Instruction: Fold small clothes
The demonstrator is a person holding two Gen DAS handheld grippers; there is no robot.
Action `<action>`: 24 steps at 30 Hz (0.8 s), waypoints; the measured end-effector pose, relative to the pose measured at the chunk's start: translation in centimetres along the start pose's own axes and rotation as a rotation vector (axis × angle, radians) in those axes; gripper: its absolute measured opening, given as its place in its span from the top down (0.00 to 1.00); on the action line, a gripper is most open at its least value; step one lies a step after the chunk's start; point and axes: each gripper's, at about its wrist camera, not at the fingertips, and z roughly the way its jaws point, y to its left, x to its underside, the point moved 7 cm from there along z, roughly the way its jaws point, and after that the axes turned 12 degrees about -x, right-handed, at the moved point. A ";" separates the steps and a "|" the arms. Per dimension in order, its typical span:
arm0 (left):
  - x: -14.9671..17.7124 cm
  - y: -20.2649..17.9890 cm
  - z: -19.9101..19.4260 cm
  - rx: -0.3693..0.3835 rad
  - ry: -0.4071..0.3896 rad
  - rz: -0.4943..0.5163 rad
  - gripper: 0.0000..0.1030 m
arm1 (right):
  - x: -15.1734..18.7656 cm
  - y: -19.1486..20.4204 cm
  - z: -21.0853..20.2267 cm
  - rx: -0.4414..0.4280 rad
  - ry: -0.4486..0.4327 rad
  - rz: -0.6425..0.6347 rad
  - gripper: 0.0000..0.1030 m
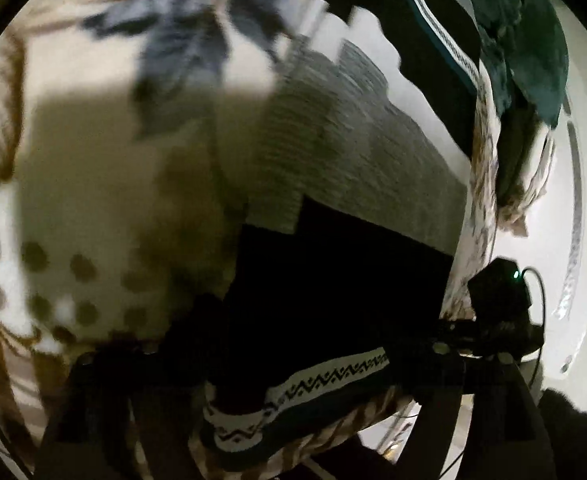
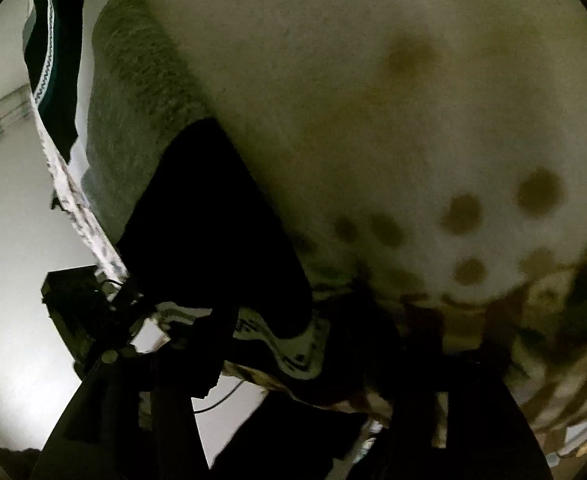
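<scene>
a cream bedspread (image 1: 93, 168) printed with brown dots and grey-blue leaves fills the space ahead of the jaws in the left view, and in the right view it (image 2: 373, 100) lies ahead of and to the right of them, dim and blurred. beyond its edge, to the right of the left jaws, a pale wall (image 1: 549, 240) is brightly lit. to the left of the right jaws a plain whitish surface (image 2: 9, 280), perhaps the same wall, glows near the bottom.
</scene>
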 end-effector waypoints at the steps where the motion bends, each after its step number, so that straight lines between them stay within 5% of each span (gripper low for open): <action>1: 0.1 -0.2 -0.1 0.001 -0.003 0.005 0.26 | 0.0 0.2 0.2 -0.007 0.002 0.001 0.42; 2: 0.1 -0.1 -0.3 0.009 -0.005 0.003 0.26 | 0.2 0.6 0.9 -0.010 0.008 -0.009 0.43; 4: 0.4 -0.1 -0.5 -0.060 -0.018 0.017 0.57 | 0.5 1.2 1.7 0.014 0.022 -0.038 0.65; 5: 0.7 0.0 -0.4 -0.094 -0.012 0.019 0.85 | 0.8 1.8 2.1 0.012 0.032 -0.043 0.84; 6: 0.9 0.1 -0.6 -0.076 -0.010 -0.009 0.88 | 1.0 2.1 2.1 -0.008 0.037 -0.041 0.88; 9: 1.1 0.0 -2.2 -0.040 -0.009 -0.085 0.92 | 1.7 4.4 1.4 -0.032 0.034 -0.079 0.90; 14: -0.9 -1.4 -7.5 0.131 -0.046 -0.190 0.92 | 2.0 11.6 -1.2 -0.124 0.008 -0.180 0.90; 18: -7.4 -4.7 -11.9 0.219 -0.135 -0.159 0.92 | -1.1 19.2 -4.3 -0.172 -0.062 -0.295 0.90; 24: -21.0 -10.3 -15.1 0.283 -0.272 -0.101 0.92 | -10.8 30.7 -10.4 -0.182 -0.229 -0.488 0.90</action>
